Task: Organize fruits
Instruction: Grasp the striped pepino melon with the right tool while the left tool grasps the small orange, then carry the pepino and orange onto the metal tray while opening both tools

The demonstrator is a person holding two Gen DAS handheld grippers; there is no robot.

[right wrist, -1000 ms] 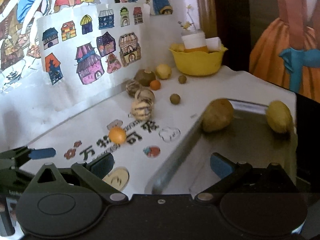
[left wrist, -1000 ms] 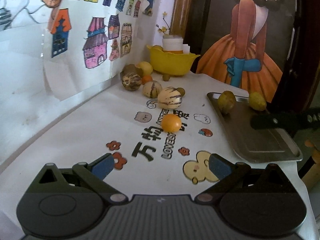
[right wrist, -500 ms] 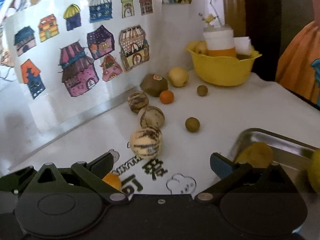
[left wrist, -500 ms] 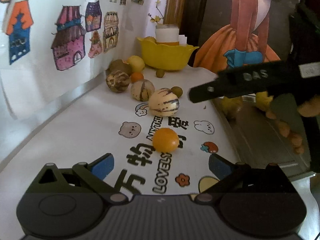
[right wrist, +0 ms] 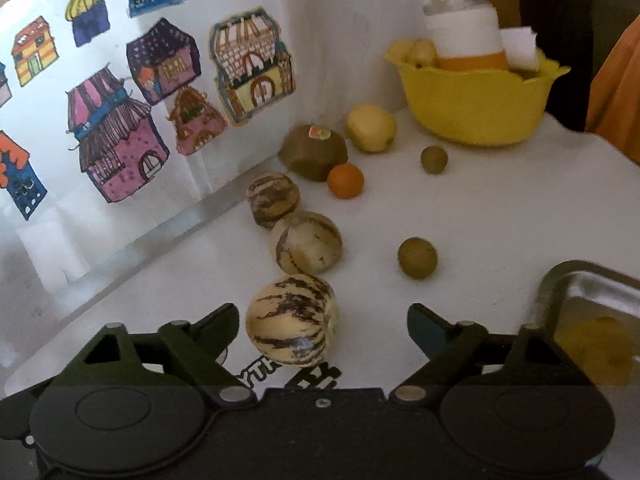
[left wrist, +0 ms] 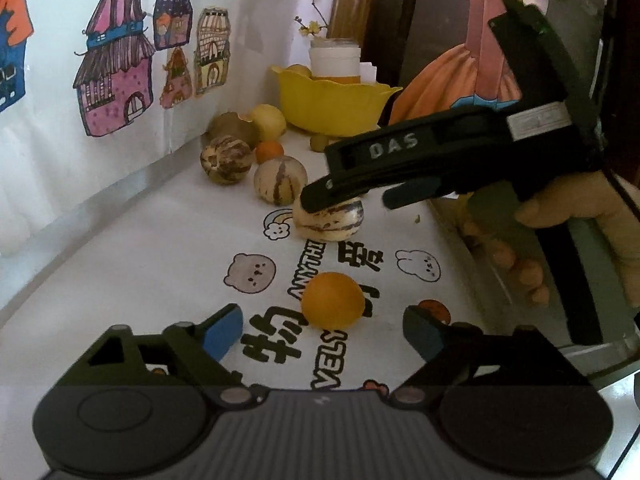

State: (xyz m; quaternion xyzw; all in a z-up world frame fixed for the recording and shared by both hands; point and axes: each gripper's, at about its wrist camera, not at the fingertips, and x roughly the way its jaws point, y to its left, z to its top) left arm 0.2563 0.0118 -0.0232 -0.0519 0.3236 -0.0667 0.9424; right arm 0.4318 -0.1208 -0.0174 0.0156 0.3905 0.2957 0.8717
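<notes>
Left view: right gripper covers the top of the nearest striped melon and most of the metal tray, whose fruit cannot be seen. Hand cut off at right edge. Right view: tray cut by right edge; yellow fruit on it blurred, partly behind the finger linkage. Bowl contents only partly visible.

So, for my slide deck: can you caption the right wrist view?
Open right gripper, jaws just closing, straddles the nearest cream, brown-striped round melon on the white table, pads not yet touching.
</notes>
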